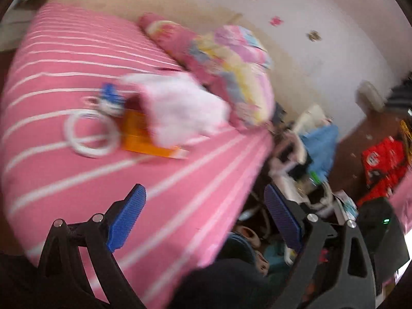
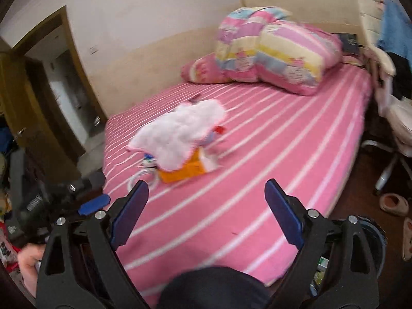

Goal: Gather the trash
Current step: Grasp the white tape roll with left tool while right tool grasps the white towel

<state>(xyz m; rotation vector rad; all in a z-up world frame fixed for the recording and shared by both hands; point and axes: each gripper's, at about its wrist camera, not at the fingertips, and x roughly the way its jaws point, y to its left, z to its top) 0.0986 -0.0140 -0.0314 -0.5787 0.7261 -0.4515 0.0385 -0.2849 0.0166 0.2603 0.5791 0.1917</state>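
Observation:
A heap of trash lies on the pink striped bed (image 1: 64, 170). It holds a fluffy white cloth (image 1: 180, 105), an orange box (image 1: 141, 139), a white ring (image 1: 90, 134) and a blue and white item (image 1: 110, 97). The same cloth (image 2: 182, 131), orange box (image 2: 182, 172) and bed (image 2: 257, 180) show in the right wrist view. My left gripper (image 1: 206, 206) is open and empty, over the bed's near edge, short of the heap. My right gripper (image 2: 206, 200) is open and empty above the bed, just in front of the heap. The left gripper (image 2: 85, 206) also shows at the lower left of the right wrist view.
Folded pastel quilt (image 2: 278, 51) and pink pillow (image 2: 203, 69) lie at the bed's head. A cluttered chair (image 2: 396, 118) stands right of the bed, slippers (image 2: 394, 203) on the floor. A doorway (image 2: 64, 90) is at left. A red bag (image 1: 383, 159) sits among clutter.

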